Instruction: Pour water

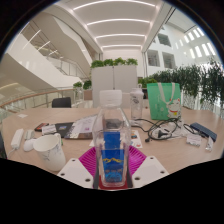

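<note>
— Where do the tongs stand, and what do they have?

— Low over the near edge of the table; both pink pads press against the sides of a clear water bottle with a blue label, so the tongs are pinching it; the bottle stands upright between the fingers, its cap toward the far side of the table.

— Is it touching the table?

— I cannot tell; the bottle's base is hidden down between the fingers.

— What lies around it?

— To the left, a white mug sits near the table's edge, close beside the left finger; beyond it a dark notebook lies flat; directly behind the bottle stands a clear glass jar, and just right of that a smaller white container; farther right a green bag stands upright, with black cables strewn before it; a dark flat device lies at the far right.

— And past the table?

— A white planter box topped with green plants, more foliage on the right, and a bright atrium with curved white balconies and strip lights overhead.
</note>
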Demonstrator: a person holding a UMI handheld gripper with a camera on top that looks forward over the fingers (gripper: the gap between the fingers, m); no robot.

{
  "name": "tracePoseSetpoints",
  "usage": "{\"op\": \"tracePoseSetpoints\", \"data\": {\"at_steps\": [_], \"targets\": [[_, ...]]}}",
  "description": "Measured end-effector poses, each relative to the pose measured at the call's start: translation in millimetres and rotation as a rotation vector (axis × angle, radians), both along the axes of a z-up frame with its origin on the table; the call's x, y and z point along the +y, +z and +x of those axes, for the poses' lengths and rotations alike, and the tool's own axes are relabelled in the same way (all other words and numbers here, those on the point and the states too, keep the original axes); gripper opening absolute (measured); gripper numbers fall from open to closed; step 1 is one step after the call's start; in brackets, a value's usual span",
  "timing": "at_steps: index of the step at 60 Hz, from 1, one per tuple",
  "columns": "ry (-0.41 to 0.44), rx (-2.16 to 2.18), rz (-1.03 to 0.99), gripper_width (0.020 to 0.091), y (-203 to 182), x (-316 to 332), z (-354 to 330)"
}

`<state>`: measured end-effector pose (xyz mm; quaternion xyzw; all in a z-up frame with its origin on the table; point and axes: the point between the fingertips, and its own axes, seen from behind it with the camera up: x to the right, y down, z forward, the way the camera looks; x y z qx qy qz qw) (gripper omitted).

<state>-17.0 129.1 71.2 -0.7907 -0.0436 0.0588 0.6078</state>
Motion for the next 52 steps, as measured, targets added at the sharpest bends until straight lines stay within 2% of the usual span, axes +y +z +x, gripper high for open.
{"op": "tracePoseSetpoints", "data": {"at_steps": [4, 8, 10, 13, 14, 18, 26, 42, 52], "targets": [[0.000, -0.014, -0.015, 0.0435, -1.6, 1.1, -1.2], [0.005, -0.024, -0.091, 0.0523, -5.4, -6.3, -0.1], [0.002, -0.030, -0.151, 0.0606, -10.9, -13.8, 1.4], [0.008, -0.040, -0.186, 0.0806, -9.4, -24.3, 1.7], [0.008, -0.047, -0.187, 0.0851, -5.5, -33.6, 1.3], [-0.008, -0.085, -0.195, 0.0821, 7.9, -55.8, 5.3], [-0.054, -0.076, -0.209, 0.0828, 39.1, -124.8, -5.4], [-0.105, -0.070, -0.187, 0.0826, 129.2, -266.6, -79.4], [-0.119, -0.053, -0.196, 0.0834, 171.9, -323.6, -120.6]]}}
